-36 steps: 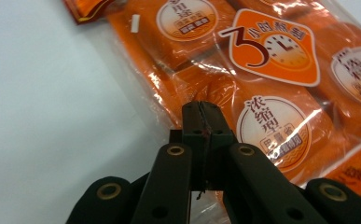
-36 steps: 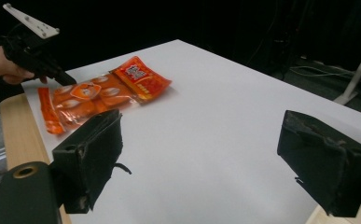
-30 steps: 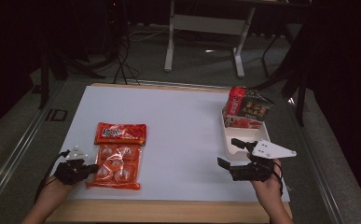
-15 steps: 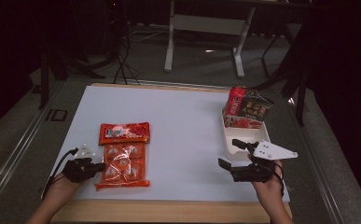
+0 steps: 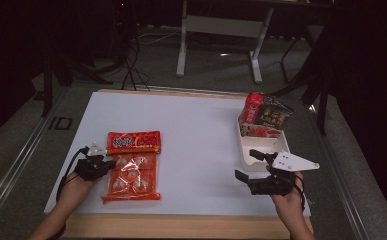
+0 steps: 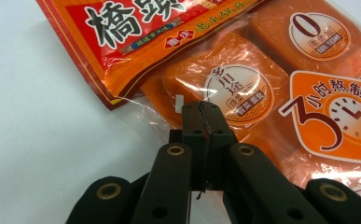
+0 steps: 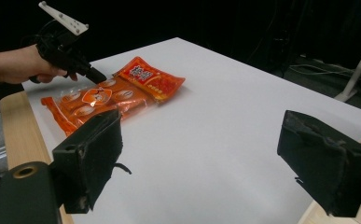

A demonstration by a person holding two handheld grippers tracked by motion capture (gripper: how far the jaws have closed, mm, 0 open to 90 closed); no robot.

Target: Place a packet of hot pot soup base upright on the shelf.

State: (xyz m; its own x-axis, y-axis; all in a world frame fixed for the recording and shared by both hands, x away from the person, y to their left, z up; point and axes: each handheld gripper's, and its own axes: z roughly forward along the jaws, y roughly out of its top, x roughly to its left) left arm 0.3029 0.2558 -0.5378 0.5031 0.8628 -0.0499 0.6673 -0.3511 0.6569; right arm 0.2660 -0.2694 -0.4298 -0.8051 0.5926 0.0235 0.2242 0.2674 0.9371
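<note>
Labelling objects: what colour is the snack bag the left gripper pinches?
Orange and red snack bag, clear-edged, with white round labels; clearest in the left gripper view.

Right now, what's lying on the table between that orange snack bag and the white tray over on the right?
Nothing: in the high view the white tabletop is bare between the orange bag and the white tray. The right gripper view shows the same bare stretch.

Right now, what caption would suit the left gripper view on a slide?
Shut claw pinching the clear edge of an orange snack packet on a white table.
</note>
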